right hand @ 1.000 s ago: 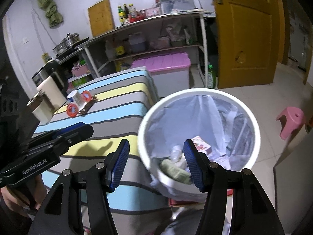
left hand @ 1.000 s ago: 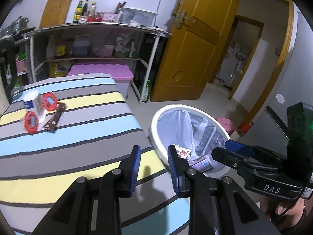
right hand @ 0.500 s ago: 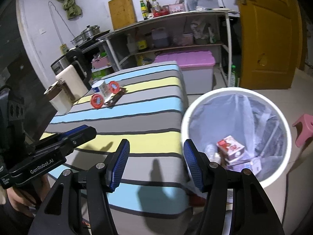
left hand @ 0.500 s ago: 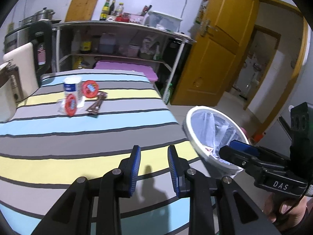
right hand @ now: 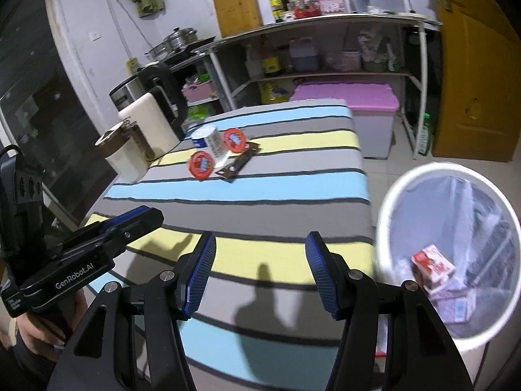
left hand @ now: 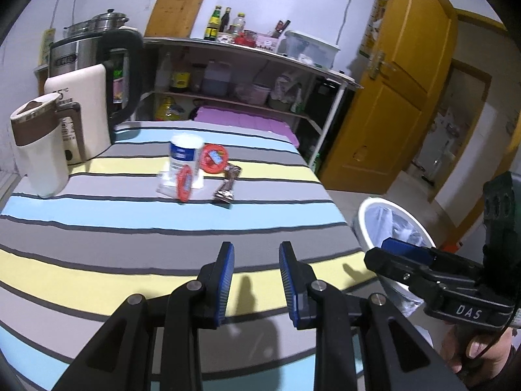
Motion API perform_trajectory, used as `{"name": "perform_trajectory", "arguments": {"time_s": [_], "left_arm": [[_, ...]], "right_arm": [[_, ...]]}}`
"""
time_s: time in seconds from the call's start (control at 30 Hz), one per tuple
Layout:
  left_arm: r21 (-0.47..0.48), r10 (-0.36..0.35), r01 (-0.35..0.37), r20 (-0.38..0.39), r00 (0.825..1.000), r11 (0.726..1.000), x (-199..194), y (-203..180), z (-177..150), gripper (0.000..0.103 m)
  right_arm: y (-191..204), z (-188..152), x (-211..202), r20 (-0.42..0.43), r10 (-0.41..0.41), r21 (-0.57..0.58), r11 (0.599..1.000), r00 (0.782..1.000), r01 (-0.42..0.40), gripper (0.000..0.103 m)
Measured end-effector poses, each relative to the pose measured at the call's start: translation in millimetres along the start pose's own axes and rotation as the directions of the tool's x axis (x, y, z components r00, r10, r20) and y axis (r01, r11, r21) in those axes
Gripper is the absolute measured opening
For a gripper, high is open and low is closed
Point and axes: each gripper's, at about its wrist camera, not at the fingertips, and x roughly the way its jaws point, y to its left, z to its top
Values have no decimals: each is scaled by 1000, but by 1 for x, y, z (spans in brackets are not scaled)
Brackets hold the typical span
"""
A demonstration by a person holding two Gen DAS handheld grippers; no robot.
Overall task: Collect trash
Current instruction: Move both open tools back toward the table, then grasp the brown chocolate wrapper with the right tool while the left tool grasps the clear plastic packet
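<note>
Trash on striped surface (right hand: 260, 192): white cup (right hand: 208, 143), two red lids (right hand: 202, 165), brown wrapper (right hand: 239, 162). Left hand-held gripper (left hand: 256, 272) narrowly parted, right hand-held gripper (right hand: 260, 267) wide; both empty.

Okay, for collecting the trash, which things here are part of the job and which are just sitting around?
Part of the job:
white cup
two red lids
brown wrapper
trash bin

Just sitting around:
cream kettle
white and brown jug
pink-lidded box

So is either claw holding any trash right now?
No. Both the left claw and the right claw are open and empty above the striped table.
</note>
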Motion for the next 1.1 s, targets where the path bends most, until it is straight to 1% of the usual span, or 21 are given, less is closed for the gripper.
{"name": "perform_trajectory", "arguments": {"time_s": [0.2,0.23,0.27,0.43,0.5,0.57,0.7,0.77,0.83,1.1], "left_arm": [[-10,25,-25,-7,1000,1000,12,24,14,28],[-14,29,-29,-10,1000,999,15,29,17,29],[-17,33,-33,-12,999,999,18,33,19,29],[-43,39,-40,-24,999,998,33,55,28,35],[-48,45,-46,-25,999,998,38,61,31,35],[-49,50,-51,-25,998,998,42,66,34,35],[-53,64,-66,-24,998,996,48,79,40,39],[-59,65,-66,-23,998,996,51,83,42,45],[-63,62,-63,-25,998,996,54,87,43,47],[-49,54,-55,-35,998,997,67,93,50,50]], "right_arm": [[12,15,32,-32,25,-17,1000,999,-26,57],[13,18,37,-38,30,-16,999,999,-31,56],[15,20,43,-44,34,-17,999,998,-35,54],[24,35,67,-59,46,-25,999,997,-47,53],[27,41,79,-68,53,-27,998,996,-54,53],[30,46,91,-78,58,-27,998,995,-60,49],[32,55,113,-95,66,-11,998,993,-67,49],[33,60,124,-96,67,-6,998,993,-67,49],[33,65,133,-100,65,7,998,993,-65,49],[26,81,169,-115,66,57,997,991,-60,49]]}}
